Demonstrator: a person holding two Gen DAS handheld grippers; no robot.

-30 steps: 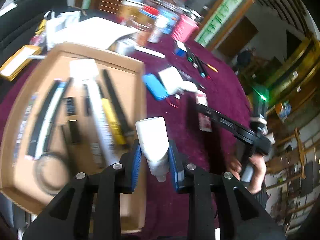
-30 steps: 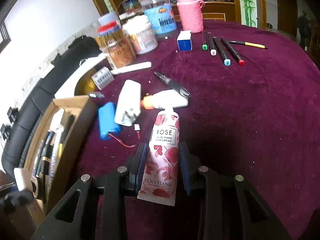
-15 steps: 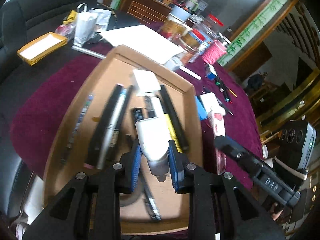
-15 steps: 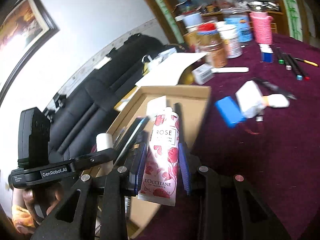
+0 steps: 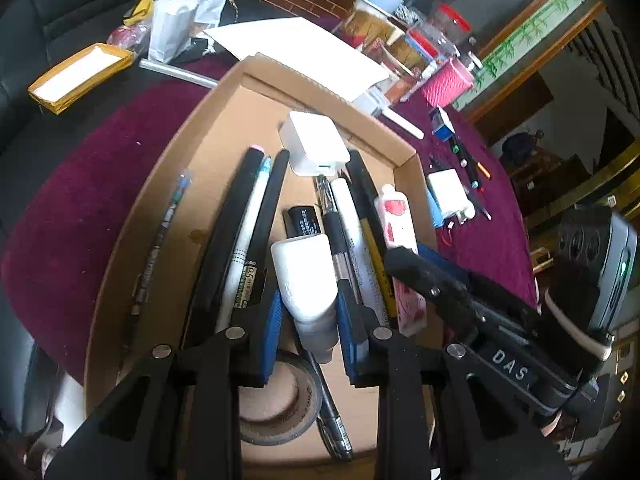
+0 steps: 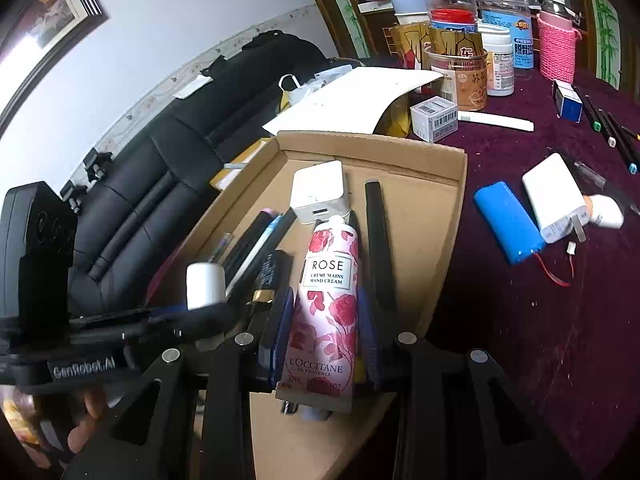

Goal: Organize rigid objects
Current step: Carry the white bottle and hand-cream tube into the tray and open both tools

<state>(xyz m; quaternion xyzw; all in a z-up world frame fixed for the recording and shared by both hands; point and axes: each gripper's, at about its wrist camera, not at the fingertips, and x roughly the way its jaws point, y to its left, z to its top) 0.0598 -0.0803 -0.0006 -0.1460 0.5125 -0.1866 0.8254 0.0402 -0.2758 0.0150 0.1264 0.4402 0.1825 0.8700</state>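
My left gripper (image 5: 308,320) is shut on a small white bottle (image 5: 306,280), held over the cardboard box (image 5: 208,148). My right gripper (image 6: 326,332) is shut on a pink rose hand cream tube (image 6: 326,304), also above the cardboard box (image 6: 432,168). In the left wrist view the hand cream tube (image 5: 394,216) and the right gripper (image 5: 404,276) come in from the right. In the right wrist view the white bottle (image 6: 205,283) and the left gripper (image 6: 192,312) show at the left. Pens, markers, a white charger (image 5: 314,148) and a tape roll (image 5: 280,400) lie in the box.
On the maroon cloth right of the box lie a blue battery pack (image 6: 508,228), a white adapter (image 6: 556,198), a glue bottle (image 6: 606,210) and several markers (image 6: 608,132). Jars (image 6: 460,72) and a pink cup (image 6: 556,46) stand at the back. A black sofa (image 6: 152,184) is at the left.
Both grippers have swung from the maroon cloth to above the cardboard box, each still holding its item. The left gripper has sunk closer to the box contents.
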